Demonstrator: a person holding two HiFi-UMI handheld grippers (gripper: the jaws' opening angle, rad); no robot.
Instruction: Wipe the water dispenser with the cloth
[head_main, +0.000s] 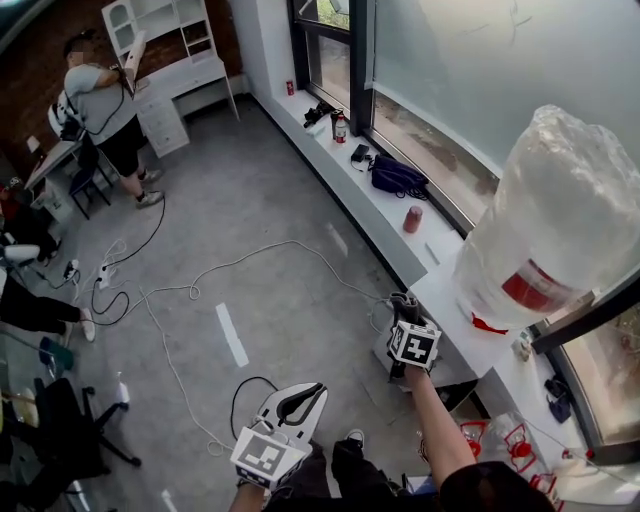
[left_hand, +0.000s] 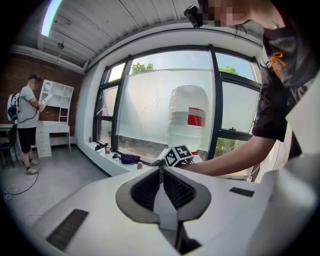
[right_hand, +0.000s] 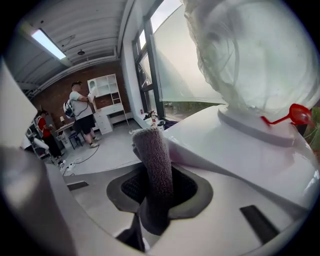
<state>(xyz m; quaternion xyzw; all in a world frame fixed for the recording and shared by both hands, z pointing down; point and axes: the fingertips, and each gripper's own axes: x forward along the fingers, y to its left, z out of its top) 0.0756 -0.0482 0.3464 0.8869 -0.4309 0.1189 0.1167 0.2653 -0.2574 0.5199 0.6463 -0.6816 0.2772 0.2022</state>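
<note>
Right gripper (right_hand: 156, 184) clamped on grey cloth (right_hand: 152, 150), cloth tip just beside water dispenser (right_hand: 240, 152) at two o'clock in its view, left gripper (left_hand: 161, 180) at six o'clock in head view, jaws pressed together, empty

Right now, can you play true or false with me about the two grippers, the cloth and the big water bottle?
1. The right gripper holds a grey cloth in its fingers. True.
2. The left gripper holds a cloth too. False: its fingers are shut together with nothing between them.
3. The water bottle on the dispenser has a blue label. False: the label is red.
4. A small red container stands on the windowsill. True.
</note>
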